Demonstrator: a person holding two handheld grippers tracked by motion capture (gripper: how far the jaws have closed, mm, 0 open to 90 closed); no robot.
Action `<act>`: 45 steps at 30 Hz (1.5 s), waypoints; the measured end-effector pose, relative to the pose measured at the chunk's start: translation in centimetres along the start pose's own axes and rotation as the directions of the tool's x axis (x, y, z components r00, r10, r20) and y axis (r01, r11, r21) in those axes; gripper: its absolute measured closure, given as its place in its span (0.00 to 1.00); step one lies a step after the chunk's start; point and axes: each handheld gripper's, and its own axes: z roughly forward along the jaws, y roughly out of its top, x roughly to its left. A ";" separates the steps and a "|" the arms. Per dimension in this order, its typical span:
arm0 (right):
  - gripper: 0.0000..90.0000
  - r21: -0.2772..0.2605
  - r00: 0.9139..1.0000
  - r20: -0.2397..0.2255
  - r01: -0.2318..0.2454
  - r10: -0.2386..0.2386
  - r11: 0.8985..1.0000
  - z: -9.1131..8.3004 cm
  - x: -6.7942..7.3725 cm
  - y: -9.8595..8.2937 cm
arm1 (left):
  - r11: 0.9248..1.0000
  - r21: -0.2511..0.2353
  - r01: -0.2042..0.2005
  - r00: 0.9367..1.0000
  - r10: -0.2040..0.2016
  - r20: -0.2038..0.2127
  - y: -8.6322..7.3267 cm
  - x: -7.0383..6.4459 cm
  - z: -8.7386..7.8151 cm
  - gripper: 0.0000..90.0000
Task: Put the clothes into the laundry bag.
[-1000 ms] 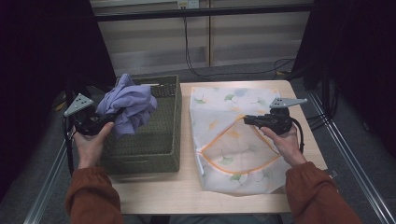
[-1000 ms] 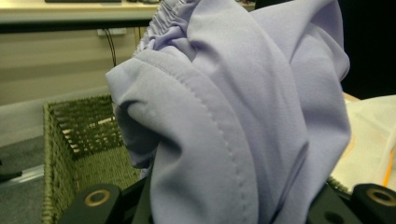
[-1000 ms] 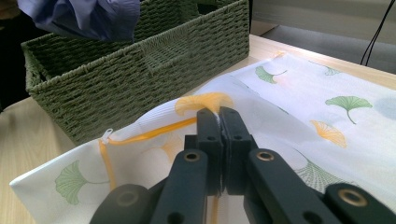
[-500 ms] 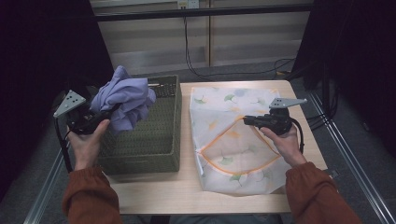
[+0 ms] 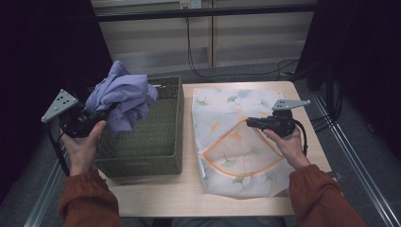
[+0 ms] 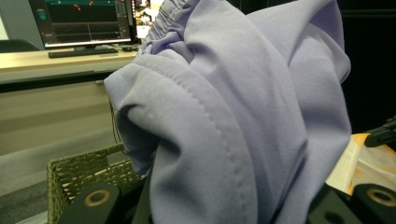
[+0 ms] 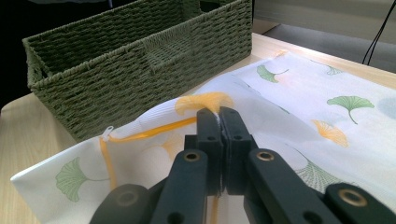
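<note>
A crumpled lavender cloth [image 5: 122,97] hangs over the left end of the green woven basket [image 5: 142,165], with my left gripper [image 5: 101,115] shut on it. In the left gripper view the cloth [image 6: 233,116] covers the jaw tips, and the basket rim [image 6: 74,172] lies below. A white mesh bag [image 5: 241,142] with a ginkgo-leaf print and an orange zipper lies flat to the right of the basket. My right gripper [image 5: 249,122] is shut on the bag's upper layer and holds it slightly raised. The right gripper view shows its jaws [image 7: 219,116] pinching the bag fabric [image 7: 303,93], with the basket [image 7: 116,70] behind.
Basket and bag sit side by side on a light wooden table [image 5: 156,189]. Black cables [image 5: 198,61] hang behind the table's far edge. Metal rails [image 5: 359,165] run along both sides. A monitor [image 6: 79,21] stands on a desk in the distance.
My left gripper has lifted the lavender cloth higher and to the left, out of the basket. The right gripper has stayed in place on the bag.
</note>
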 end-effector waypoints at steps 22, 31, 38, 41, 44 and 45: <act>0.98 0.002 1.000 -0.007 0.006 -0.006 1.000 0.0 0.1 0.0 | 0.997 -0.025 -0.074 0.995 0.075 0.061 2.2 -3.9 0.1 0.83; 0.98 0.003 1.000 -0.007 0.009 -0.009 1.000 -0.1 0.1 0.1 | 0.995 -0.036 -0.097 0.991 0.100 0.089 2.7 -5.2 0.3 0.83; 0.98 0.008 1.000 -0.015 0.008 -0.008 1.000 0.0 0.1 0.1 | 0.993 -0.044 -0.111 0.986 0.115 0.123 3.2 -6.5 0.7 0.83; 0.98 0.006 1.000 -0.015 0.009 -0.008 1.000 0.0 0.1 0.1 | 0.991 -0.057 -0.119 0.980 0.126 0.153 3.6 -7.2 0.7 0.83; 0.99 0.006 1.000 -0.015 0.008 -0.008 1.000 0.0 0.1 0.2 | 0.990 -0.060 -0.127 0.974 0.136 0.179 3.8 -8.0 0.9 0.83; 0.98 0.008 1.000 -0.016 0.009 -0.009 1.000 0.0 0.1 0.2 | 0.991 -0.067 -0.118 0.973 0.129 0.192 3.7 -8.2 1.0 0.83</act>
